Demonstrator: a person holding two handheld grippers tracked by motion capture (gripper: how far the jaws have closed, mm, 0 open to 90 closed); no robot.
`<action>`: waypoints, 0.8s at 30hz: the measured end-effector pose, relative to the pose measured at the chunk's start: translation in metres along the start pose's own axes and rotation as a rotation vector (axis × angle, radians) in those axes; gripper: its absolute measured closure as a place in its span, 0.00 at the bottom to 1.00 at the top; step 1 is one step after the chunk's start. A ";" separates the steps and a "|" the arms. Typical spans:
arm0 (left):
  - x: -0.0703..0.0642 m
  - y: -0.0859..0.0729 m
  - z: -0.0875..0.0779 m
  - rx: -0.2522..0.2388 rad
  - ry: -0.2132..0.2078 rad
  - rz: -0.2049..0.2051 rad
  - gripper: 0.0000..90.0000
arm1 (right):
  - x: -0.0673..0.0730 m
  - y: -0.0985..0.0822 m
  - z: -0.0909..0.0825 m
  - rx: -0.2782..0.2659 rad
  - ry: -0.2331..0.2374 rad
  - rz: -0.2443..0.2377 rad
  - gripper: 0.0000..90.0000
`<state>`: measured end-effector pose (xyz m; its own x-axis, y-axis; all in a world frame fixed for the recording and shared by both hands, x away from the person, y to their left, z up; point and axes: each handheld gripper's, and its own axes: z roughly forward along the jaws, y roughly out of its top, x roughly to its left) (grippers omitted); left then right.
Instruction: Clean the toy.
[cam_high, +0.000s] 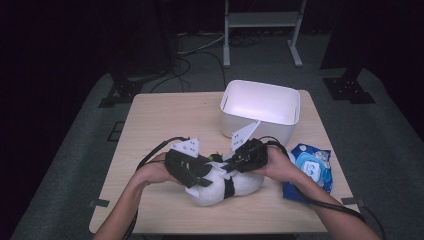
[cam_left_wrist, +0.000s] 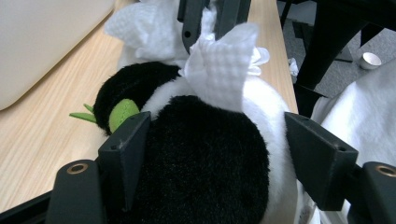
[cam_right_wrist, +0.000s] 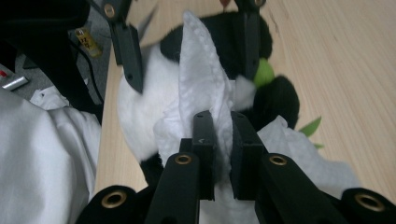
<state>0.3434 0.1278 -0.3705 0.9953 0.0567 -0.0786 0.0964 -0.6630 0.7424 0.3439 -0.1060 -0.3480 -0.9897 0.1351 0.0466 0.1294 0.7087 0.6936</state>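
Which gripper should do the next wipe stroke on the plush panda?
Right. The right gripper is already shut on the white wipe lying against the plush panda; the left gripper straddles the toy's body, steadying it.

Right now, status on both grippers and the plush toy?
Right gripper shut on white textured wipe. Left gripper straddling black-and-white plush panda, jaws not pressing. White plastic bin behind, clear.

plush panda (cam_left_wrist: 201, 154) cut off at bottom edge, its face hidden behind white wipe (cam_left_wrist: 219, 70)
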 end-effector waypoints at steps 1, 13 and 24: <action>0.000 0.000 0.000 0.001 0.000 0.006 0.29 | 0.000 0.000 0.000 0.000 0.000 0.000 0.91; -0.002 -0.010 -0.001 -0.045 -0.011 0.027 0.32 | -0.004 0.007 0.004 0.010 0.004 -0.003 0.91; -0.002 -0.009 -0.002 -0.033 -0.009 0.040 0.32 | -0.014 -0.011 -0.019 0.005 -0.040 0.039 0.91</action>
<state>0.3403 0.1356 -0.3758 0.9982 0.0237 -0.0547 0.0572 -0.6396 0.7665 0.3553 -0.1289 -0.3423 -0.9808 0.1899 0.0447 0.1680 0.7059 0.6881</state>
